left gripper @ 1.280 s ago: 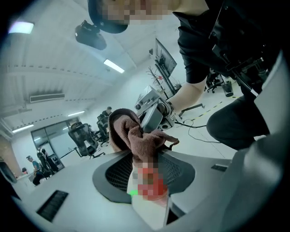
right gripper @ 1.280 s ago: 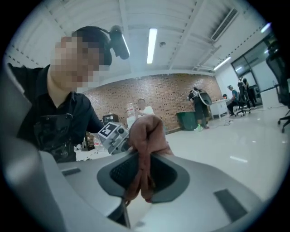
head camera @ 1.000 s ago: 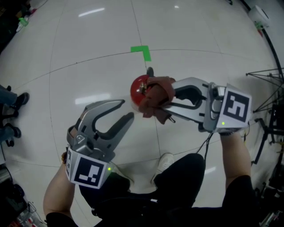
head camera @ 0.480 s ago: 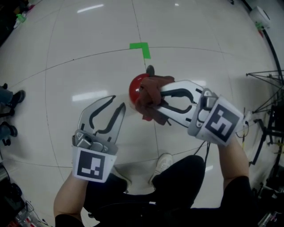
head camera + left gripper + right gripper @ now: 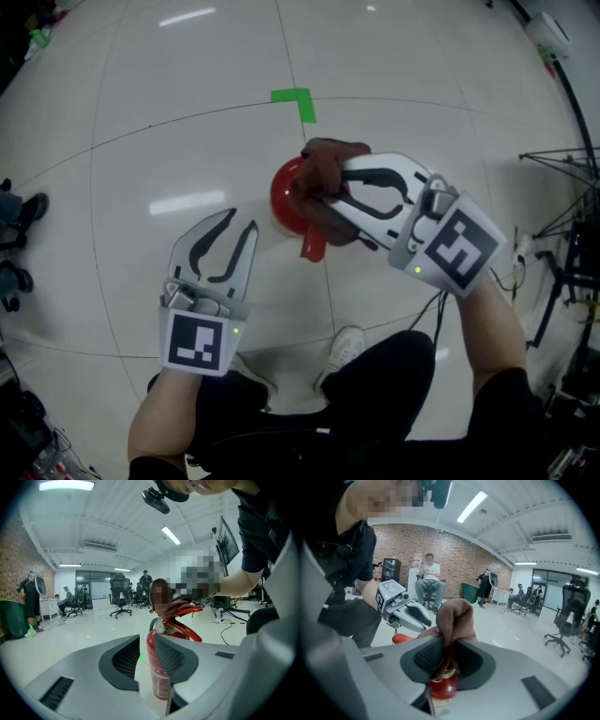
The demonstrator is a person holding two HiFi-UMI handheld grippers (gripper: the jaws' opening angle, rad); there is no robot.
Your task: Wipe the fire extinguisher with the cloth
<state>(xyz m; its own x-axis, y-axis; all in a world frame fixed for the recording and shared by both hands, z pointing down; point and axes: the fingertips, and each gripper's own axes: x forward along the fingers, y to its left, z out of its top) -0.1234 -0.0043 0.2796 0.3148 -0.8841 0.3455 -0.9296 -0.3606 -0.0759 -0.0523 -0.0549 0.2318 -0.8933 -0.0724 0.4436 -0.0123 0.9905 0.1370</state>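
A red fire extinguisher (image 5: 284,199) stands upright on the pale tiled floor; the left gripper view shows its body (image 5: 159,667), gauge and red lever. A brown cloth (image 5: 323,167) is bunched over its top, and my right gripper (image 5: 317,192) is shut on it. In the right gripper view the cloth (image 5: 457,616) rises between the pads above the extinguisher's head (image 5: 443,686). My left gripper (image 5: 232,228) hangs just to the lower left of the extinguisher, apart from it. Its jaws are closing to a narrow gap and hold nothing.
A green tape corner (image 5: 296,101) marks the floor beyond the extinguisher. The person's shoe (image 5: 345,345) is just behind it. Stands and cables (image 5: 562,197) crowd the right edge. Office chairs (image 5: 119,599) and several people are far off.
Both grippers have come down. The left gripper rolled upright and its jaws narrowed. The right gripper carried the cloth up and over the extinguisher's top.
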